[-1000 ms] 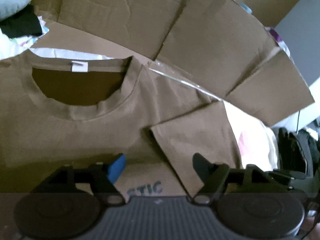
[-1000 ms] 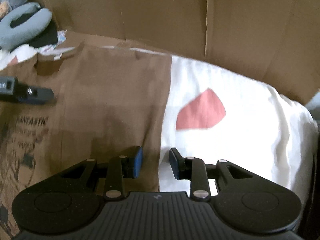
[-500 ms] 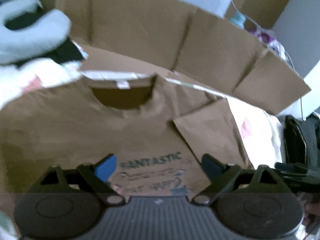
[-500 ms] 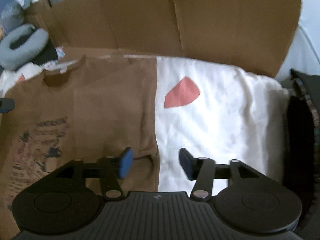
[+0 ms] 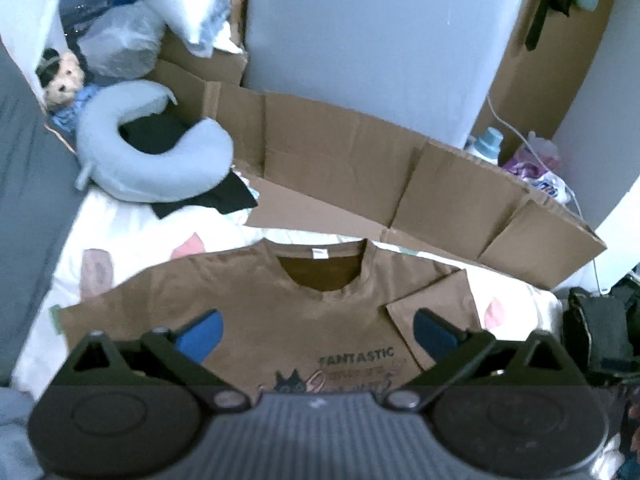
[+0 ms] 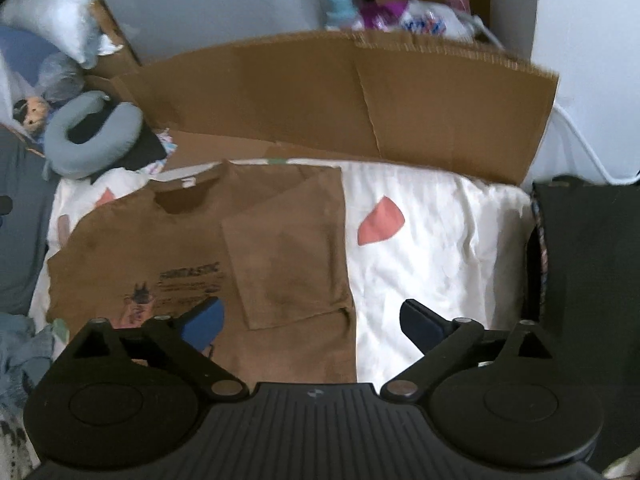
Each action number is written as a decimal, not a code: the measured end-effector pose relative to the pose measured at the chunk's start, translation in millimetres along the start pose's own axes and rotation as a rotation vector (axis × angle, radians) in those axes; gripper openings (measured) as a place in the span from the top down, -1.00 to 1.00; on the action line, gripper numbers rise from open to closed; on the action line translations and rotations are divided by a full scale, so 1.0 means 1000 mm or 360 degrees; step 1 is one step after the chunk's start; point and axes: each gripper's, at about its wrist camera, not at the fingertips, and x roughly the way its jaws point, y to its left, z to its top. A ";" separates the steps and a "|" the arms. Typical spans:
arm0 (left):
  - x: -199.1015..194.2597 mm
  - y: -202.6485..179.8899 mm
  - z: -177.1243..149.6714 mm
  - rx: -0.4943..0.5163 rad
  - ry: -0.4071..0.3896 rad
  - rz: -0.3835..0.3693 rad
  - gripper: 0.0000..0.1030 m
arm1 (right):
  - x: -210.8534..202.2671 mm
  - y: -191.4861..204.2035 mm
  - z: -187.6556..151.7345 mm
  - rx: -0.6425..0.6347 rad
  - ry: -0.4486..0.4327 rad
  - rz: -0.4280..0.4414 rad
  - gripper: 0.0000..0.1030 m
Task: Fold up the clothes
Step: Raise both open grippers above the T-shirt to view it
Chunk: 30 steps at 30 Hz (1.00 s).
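Both tools sit farther back and higher above the bed than a second ago, so each wrist view takes in far more of the scene. The left tool [image 5: 316, 330], which was close over the collar of the brown T-shirt [image 5: 280, 304], now frames the whole upper shirt, the "FANTASTIC" print [image 5: 357, 354], the grey neck pillow [image 5: 152, 152] and the cardboard sheet [image 5: 400, 200]. Its jaws stand wider apart than before. The right tool [image 6: 312, 318], which was low at the shirt's folded edge with its jaws narrow, now has them spread wide, and it sees the folded-in sleeve [image 6: 288, 260] and the white sheet [image 6: 440, 248] from well above.
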 end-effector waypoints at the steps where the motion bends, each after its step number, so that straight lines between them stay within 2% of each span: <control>1: -0.009 0.001 0.001 0.0005 0.0009 0.0005 -0.99 | -0.010 0.004 0.003 -0.0012 -0.0003 0.0004 -0.95; 10: -0.091 0.008 0.014 0.0011 0.0020 0.0004 -0.99 | -0.097 0.037 0.025 -0.0130 -0.0047 -0.0033 -0.99; 13: -0.118 0.010 0.021 0.0046 0.0045 0.0072 -0.99 | -0.126 0.045 0.032 -0.0145 -0.0069 -0.0056 -0.99; 16: -0.144 0.015 0.030 0.0041 0.0066 0.0113 -0.99 | -0.149 0.048 0.039 -0.0107 -0.0065 -0.0042 -0.99; 21: -0.188 0.024 0.040 0.0025 0.0030 0.0111 -0.99 | -0.185 0.048 0.045 -0.0031 -0.0071 -0.0040 -0.99; 24: -0.214 0.028 0.045 0.0022 0.0007 0.0116 -0.99 | -0.199 0.047 0.050 -0.0014 -0.0045 -0.0084 -0.99; 30: -0.252 0.037 0.054 0.0022 0.0002 0.0171 -0.99 | -0.227 0.046 0.057 0.0015 -0.0050 -0.0074 -0.99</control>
